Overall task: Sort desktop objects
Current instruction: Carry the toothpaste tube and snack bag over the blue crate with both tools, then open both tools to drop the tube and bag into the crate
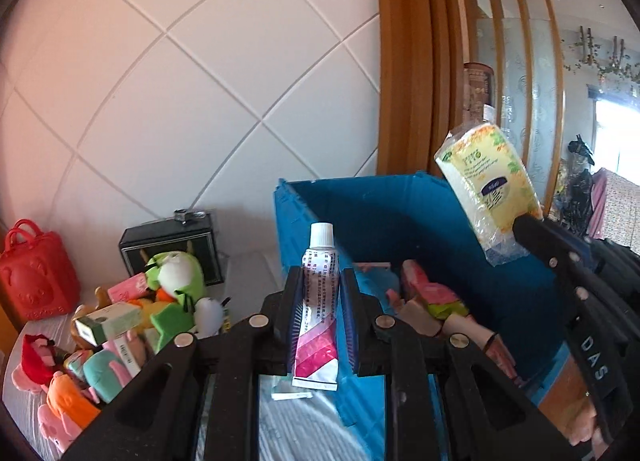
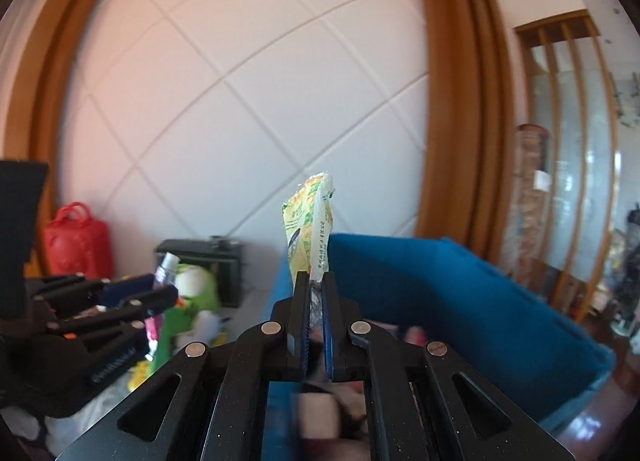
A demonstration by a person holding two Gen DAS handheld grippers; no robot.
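My left gripper (image 1: 320, 281) is shut on a small white and pink tube (image 1: 319, 309) with a white cap, held upright in front of the blue bin (image 1: 400, 213). My right gripper (image 2: 316, 281) is shut on the crimped end of a yellow tissue pack (image 2: 310, 225), which sticks up above the jaws. In the left wrist view the same tissue pack (image 1: 488, 185) hangs over the bin's right side at the tip of the right gripper (image 1: 524, 229). The left gripper (image 2: 160, 293) with the tube (image 2: 166, 267) shows at the left of the right wrist view.
The blue bin (image 2: 460, 293) holds several pink packets (image 1: 432, 297). To its left lies a heap of toys and boxes, with a green plush (image 1: 178, 273), a small black box (image 1: 172, 249) and a red bag (image 1: 36, 277). A white panelled wall and wooden frame (image 1: 404, 61) stand behind.
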